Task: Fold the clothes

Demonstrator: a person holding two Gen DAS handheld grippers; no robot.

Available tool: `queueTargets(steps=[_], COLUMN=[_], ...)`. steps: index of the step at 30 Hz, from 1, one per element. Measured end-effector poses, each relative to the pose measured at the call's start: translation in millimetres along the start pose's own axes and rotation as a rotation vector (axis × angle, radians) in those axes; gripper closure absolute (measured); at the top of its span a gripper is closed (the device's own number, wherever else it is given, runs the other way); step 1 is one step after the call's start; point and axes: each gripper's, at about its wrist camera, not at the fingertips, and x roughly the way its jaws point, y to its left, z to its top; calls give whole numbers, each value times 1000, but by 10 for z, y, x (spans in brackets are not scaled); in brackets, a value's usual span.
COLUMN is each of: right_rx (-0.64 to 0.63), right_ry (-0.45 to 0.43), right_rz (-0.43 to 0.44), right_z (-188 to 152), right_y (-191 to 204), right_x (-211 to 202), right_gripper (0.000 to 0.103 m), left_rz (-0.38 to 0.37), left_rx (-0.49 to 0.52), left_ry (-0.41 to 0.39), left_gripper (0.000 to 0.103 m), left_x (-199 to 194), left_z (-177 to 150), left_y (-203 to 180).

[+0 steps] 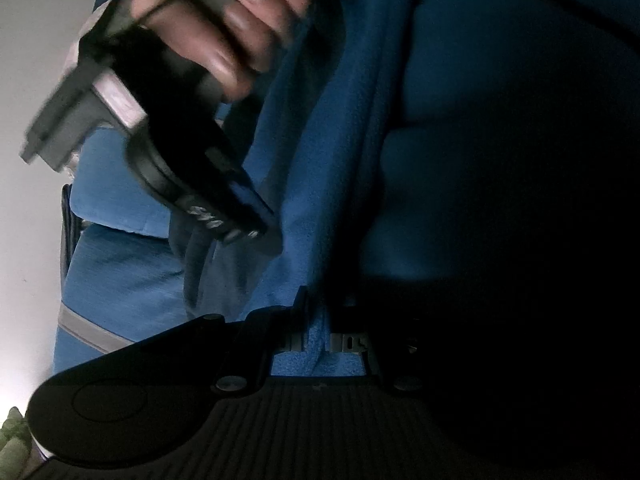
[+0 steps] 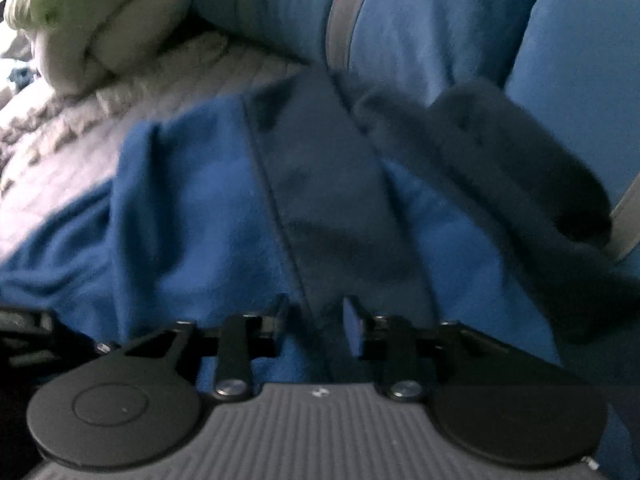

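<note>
The left gripper (image 1: 318, 320) is clamped on a fold of the blue fleece garment (image 1: 320, 152), the cloth bunched between its fingers and rising away from them as a steep pleat. Above and left of it in the left wrist view, a hand (image 1: 212, 28) carries the right gripper (image 2: 316, 322), tilted down onto the same cloth. In its own view that gripper's fingers pinch the darker blue band (image 2: 320, 184) running lengthwise away from them. The garment's grey stripe (image 2: 344, 20) lies beyond, and the garment rests on a quilted pale bedspread (image 2: 80, 136).
</note>
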Motion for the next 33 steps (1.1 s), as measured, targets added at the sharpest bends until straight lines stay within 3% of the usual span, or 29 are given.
queueTargets(steps=[6,16,27,29,30,33], right_rx=[7,-11,-23,-62,-73,-100], right_ry=[-28,-18,-43,-24,-24,-33], right_rz=[-80,-85,-137,-147,-150,-157], right_z=[42,10,-36,-39,-23,38], right_y=[10,11,56,106,126,184], right_x=[-66,-23,34,48,18,-91], right_gripper=[94,94,92,80,67,58], left_rz=[39,31,-58,-81,-87,-37], left_rx=[19,3,2,-16,-16,25], left_ry=[-4,-15,9,14,14,-3], left_gripper=[95,96,98,98,97,96], left_x=[-5,6,-7,4,18,13], left_z=[12,14,17,14,10,29], left_y=[-37,-42,68,94,103,16])
